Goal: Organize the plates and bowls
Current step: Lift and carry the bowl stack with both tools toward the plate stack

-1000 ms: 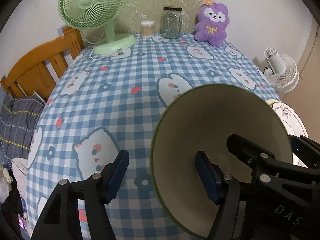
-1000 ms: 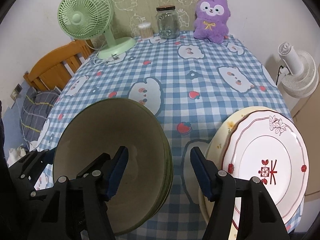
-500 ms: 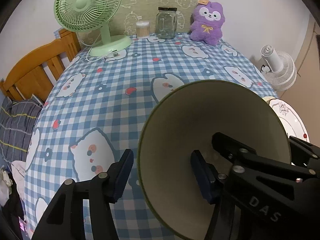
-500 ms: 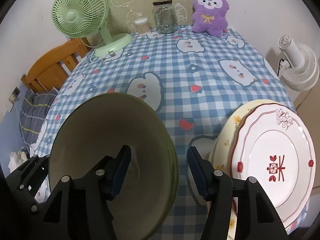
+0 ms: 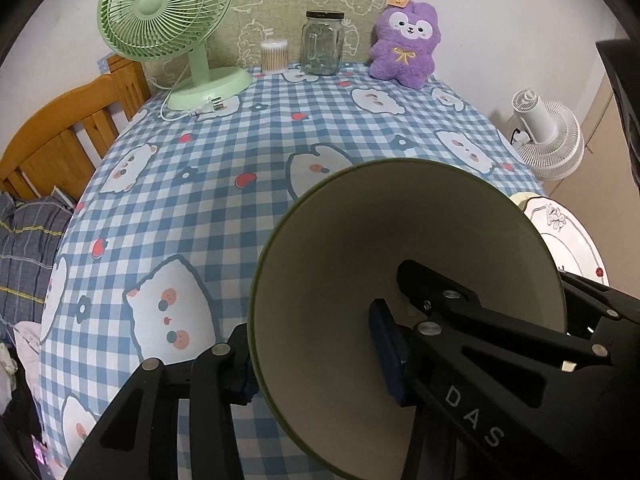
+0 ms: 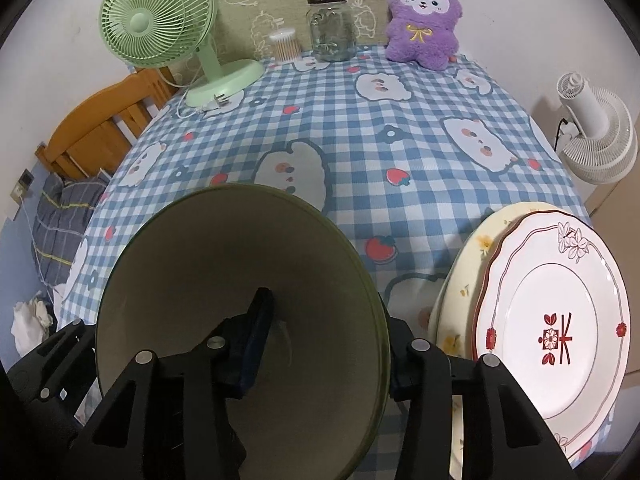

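A large green-rimmed bowl (image 5: 360,280) with a cream inside fills the lower part of both views. My left gripper (image 5: 312,364) straddles its left wall, one finger outside and one inside. My right gripper (image 6: 324,352) straddles its right wall (image 6: 240,280) the same way. Both grippers are shut on the bowl and hold it tilted above the table. A white plate with red marks (image 6: 552,336) lies on a cream floral plate (image 6: 472,256) at the table's front right; the white plate also shows in the left wrist view (image 5: 568,232).
The table has a blue checked cloth (image 5: 240,160). At its far edge stand a green fan (image 5: 172,28), a cotton swab jar (image 5: 274,54), a glass jar (image 5: 322,46) and a purple plush toy (image 5: 404,48). A wooden bed frame (image 5: 60,132) is left; a white fan (image 5: 548,136) is right.
Both grippers have closed on the bowl's opposite walls, with each inner finger now inside it. The bowl has risen and tilted toward the cameras.
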`<state>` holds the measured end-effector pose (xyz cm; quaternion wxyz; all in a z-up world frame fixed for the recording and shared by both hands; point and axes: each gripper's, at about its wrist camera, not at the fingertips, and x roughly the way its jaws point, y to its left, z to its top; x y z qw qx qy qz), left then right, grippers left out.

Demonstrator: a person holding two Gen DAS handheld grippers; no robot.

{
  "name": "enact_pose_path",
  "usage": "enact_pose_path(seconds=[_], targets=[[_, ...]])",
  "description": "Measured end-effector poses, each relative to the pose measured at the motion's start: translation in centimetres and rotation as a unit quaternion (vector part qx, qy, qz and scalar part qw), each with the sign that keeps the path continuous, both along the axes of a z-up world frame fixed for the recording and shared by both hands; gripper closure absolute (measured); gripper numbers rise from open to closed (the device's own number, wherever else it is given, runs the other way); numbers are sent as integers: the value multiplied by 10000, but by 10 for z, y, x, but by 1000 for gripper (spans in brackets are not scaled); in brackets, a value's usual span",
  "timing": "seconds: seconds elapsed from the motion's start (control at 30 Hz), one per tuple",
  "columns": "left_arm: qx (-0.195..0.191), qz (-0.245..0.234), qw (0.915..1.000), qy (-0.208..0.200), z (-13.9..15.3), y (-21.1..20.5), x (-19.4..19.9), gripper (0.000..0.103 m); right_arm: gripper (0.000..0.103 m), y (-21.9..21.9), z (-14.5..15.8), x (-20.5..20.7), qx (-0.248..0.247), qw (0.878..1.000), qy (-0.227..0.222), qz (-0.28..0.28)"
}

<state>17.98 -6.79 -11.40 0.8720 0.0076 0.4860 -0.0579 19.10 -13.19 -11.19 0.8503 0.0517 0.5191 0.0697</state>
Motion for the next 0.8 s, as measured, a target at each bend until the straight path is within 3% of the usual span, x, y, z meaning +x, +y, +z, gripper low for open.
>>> enact_pose_path(seconds=[0.43, 0.67, 0.8], targets=[[-1, 84, 10000, 3, 1, -1, -5, 55, 53, 0, 0, -4, 7, 10000, -42, 41], [-73, 124, 9998, 99, -1, 4, -7, 43, 47, -9, 2, -11, -9, 9997, 194, -151], [57, 27, 10000, 45, 0, 1, -9, 44, 45, -15, -3, -11, 242, 9988, 353, -247]])
